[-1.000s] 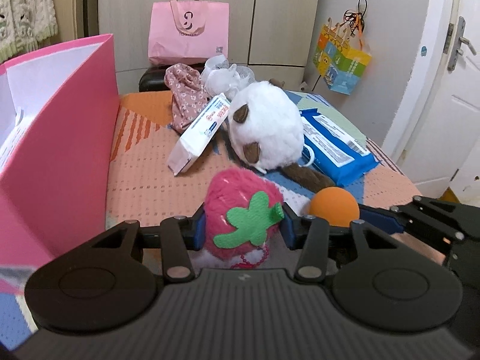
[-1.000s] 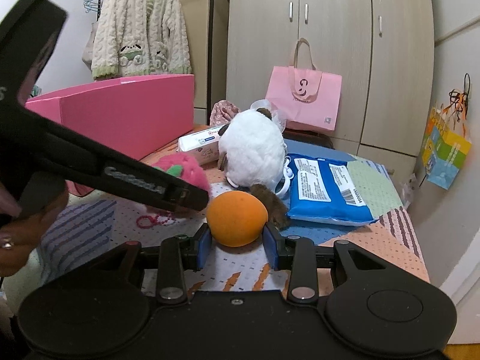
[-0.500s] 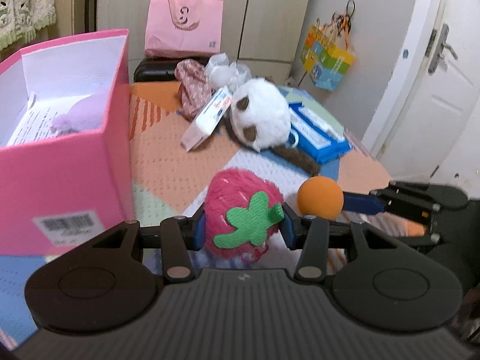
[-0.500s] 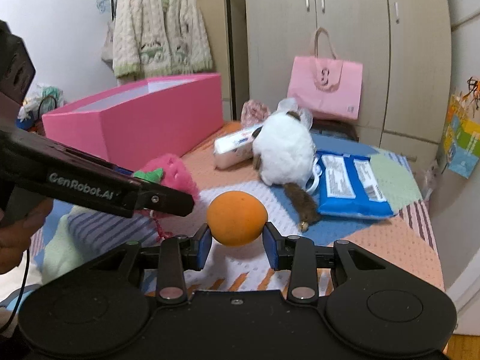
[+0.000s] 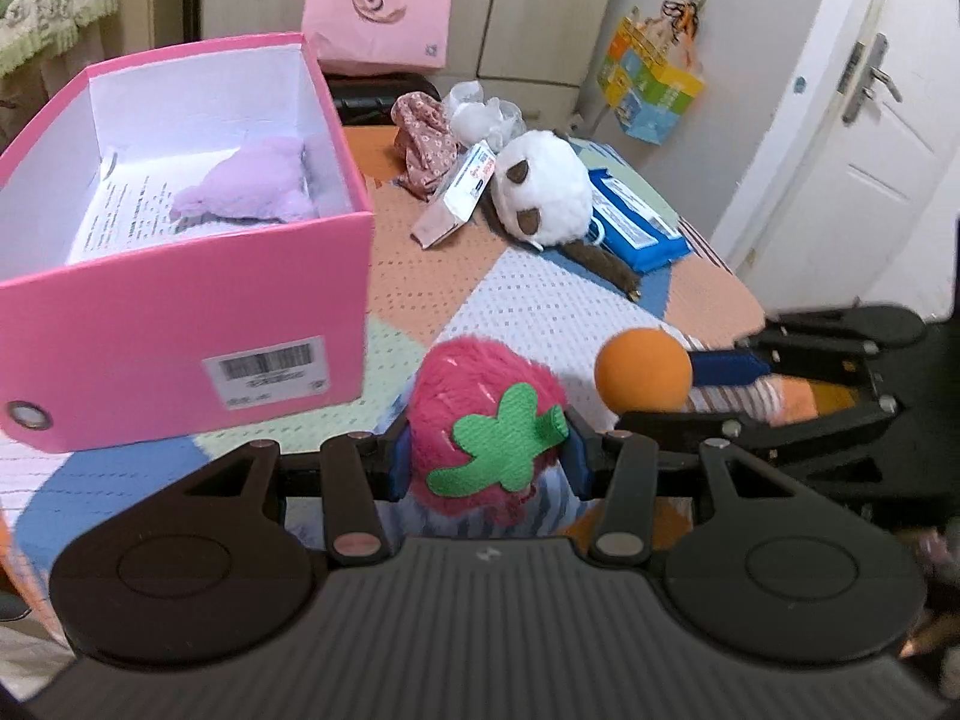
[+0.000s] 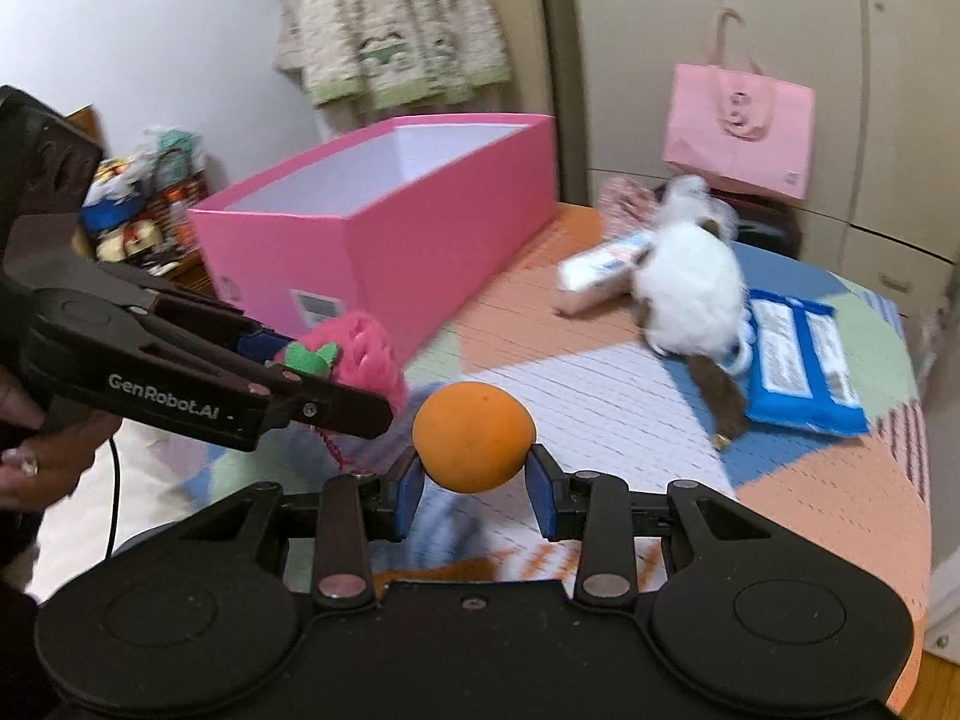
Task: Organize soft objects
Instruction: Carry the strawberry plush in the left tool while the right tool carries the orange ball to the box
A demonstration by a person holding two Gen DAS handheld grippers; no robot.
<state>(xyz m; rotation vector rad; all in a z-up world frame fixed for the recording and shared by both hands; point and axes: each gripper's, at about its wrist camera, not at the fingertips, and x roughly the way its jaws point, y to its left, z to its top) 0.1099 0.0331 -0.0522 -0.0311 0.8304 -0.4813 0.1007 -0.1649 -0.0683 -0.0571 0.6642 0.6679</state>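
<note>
A fuzzy pink strawberry toy point(image 5: 480, 420) with a flat green felt leaf is clamped between the blue pads of the left hand-held gripper point(image 5: 487, 462) and is held clear of the tabletop point(image 5: 540, 306), just beside the near end of the pink box point(image 5: 180, 336). A smooth, round orange ball point(image 6: 474, 435) is pinched between the blue pads of the right hand-held gripper point(image 6: 475, 495), also lifted above the surface, and is seen close beside the strawberry toy. Both hand-held grippers are made of matte black plastic with jointed linkages.

The pink box is a rectangular cardboard container with a white inside, a barcode label on its end wall and a metal-ringed hole low in that wall. A soft lilac plush point(image 5: 246, 186) is seen lying in it on a printed paper sheet point(image 5: 114, 210).

The tabletop is covered by a dotted, woven-looking mat in orange, pale blue, green and blue patches. On its far part a round white fluffy toy point(image 5: 540, 192) with brown patches and a brown tail is seen, touching a glossy blue wipes pack point(image 5: 636, 222) on one side and a slim white carton point(image 5: 456, 198) on the other. Behind these, a crumpled floral cloth point(image 5: 423, 138) and a clear crinkled plastic wrapper point(image 5: 480, 114) are seen. A pink bag point(image 5: 378, 18) stands at the back.
</note>
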